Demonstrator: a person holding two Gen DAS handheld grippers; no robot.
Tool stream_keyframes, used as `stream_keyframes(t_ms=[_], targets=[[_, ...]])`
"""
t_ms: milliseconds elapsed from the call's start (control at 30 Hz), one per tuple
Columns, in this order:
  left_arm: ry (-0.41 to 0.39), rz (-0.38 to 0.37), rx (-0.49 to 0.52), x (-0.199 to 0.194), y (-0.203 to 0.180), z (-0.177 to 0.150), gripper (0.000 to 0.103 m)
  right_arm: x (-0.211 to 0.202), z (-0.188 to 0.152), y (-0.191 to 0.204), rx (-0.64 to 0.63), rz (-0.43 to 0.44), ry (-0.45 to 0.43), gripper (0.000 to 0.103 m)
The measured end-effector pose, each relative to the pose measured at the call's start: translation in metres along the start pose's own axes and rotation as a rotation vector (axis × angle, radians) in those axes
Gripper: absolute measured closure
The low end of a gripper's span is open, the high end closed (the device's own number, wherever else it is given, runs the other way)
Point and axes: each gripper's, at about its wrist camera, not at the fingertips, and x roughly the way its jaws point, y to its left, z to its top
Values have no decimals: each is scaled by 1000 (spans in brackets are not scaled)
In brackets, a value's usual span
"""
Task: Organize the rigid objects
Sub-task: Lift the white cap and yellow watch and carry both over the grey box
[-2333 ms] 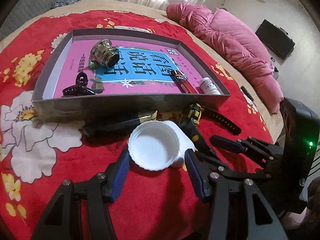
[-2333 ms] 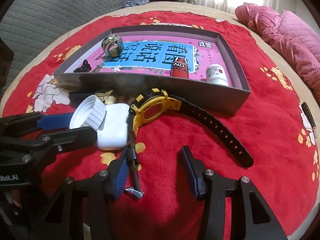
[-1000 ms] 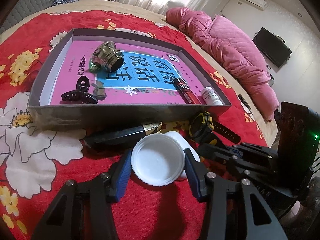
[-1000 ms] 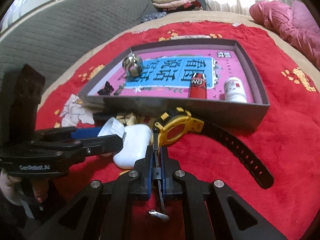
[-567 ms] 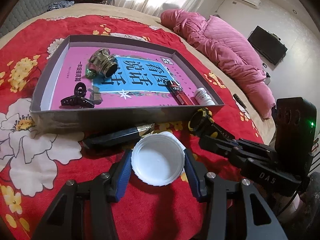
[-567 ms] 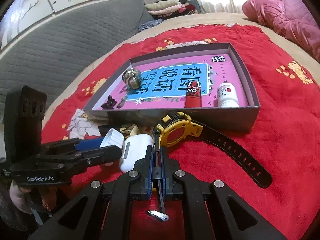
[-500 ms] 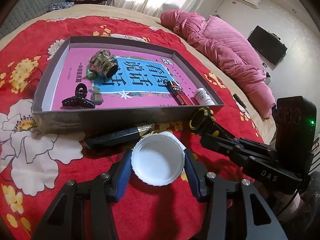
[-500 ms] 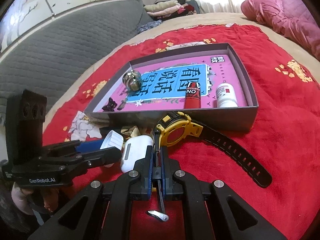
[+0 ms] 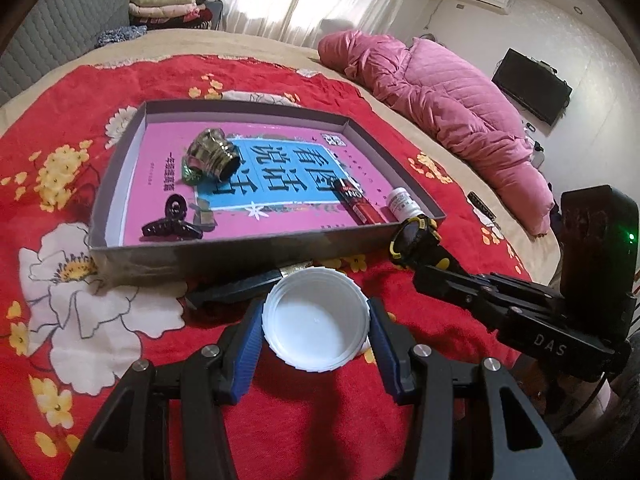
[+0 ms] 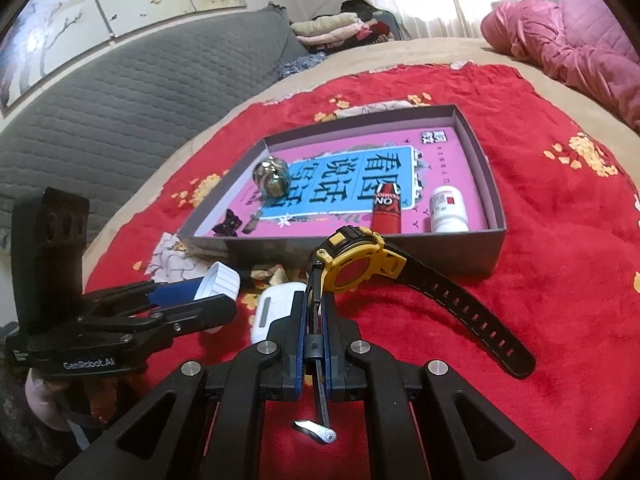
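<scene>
While left gripper (image 9: pixel 316 334) clamps white cap (image 9: pixel 315 322), right gripper (image 10: pixel 315 312) pinches watch (image 10: pixel 356 266) strap beside box (image 10: pixel 400 250) front wall.

A pink quilted duvet (image 9: pixel 448 108) lies beside folded clothes (image 9: pixel 164 4) and a wall-mounted television (image 9: pixel 530 96).

Left wrist cam: sits just behind the left gripper (image 9: pixel 316 330), looks fwd & down along its fingers, close over the red blanket (image 9: pixel 100 92), facing the grey box (image 9: pixel 256 250) w/ window behind. Right wrist cam: same setup behind the right gripper (image 10: pixel 316 320), angled toward the grey headboard (image 10: pixel 120 92) side. Both share the box, the watch (image 9: pixel 412 236) and blanket (each also catches the other gripper at its edge).
</scene>
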Motion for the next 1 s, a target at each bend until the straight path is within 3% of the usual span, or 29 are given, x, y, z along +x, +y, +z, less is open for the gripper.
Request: stream_keyframes(t_ms=[467,1000], targets=[[-62,41,11,-14,0,5,53,-19,7,24,-94,-31,-75,96],[-98,87,12,-21,3,10,53,-28,13,33,-132,-95,-92,96]])
